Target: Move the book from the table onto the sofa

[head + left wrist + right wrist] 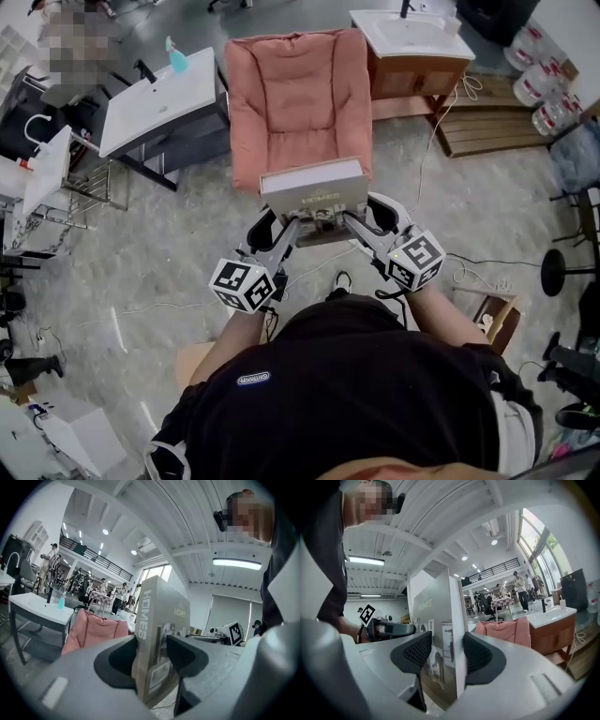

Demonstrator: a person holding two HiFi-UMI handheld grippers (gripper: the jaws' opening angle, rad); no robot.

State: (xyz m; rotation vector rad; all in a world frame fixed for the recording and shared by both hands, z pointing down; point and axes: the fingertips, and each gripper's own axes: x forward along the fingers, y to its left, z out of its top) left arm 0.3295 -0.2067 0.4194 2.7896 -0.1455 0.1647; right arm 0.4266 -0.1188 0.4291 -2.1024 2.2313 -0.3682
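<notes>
Far left, head view: white table (155,98) with a blue spray bottle (176,56) standing on its far end.

Left of centre: left gripper (292,223), marker cube nearest the person, jaws reaching away towards the far side. Clamped on the left part of the near edge of the book (312,185). In the left gripper view, both dark pads (117,660) press flat against the book's two faces, held apart only by its thickness.

Centre: the book itself, thick and pale grey, with "HOMES" printed on spine and cover. Off the table and held in the air between the two grippers, just beyond the person's black shirt (356,384). Overlaps the near edge of the sofa seat in the head view. Probably just short of the seat rather than above it, though the steep angle leaves that unsure. Clear of the cushion in both gripper views.

Beyond the book: sofa (300,94), pink, padded, with a quilted back, standing on the pale floor between the white table and the cabinet.

Right of centre: right gripper (354,223), marker cube near the person's right wrist. Closed on the right part of the same near edge. In the right gripper view, its ribbed pads (480,656) bear on either face of the book.

Far right: wooden washbasin cabinet (412,61) with a white top, then a wooden pallet (487,122) and a cluster of water jugs (539,80).
</notes>
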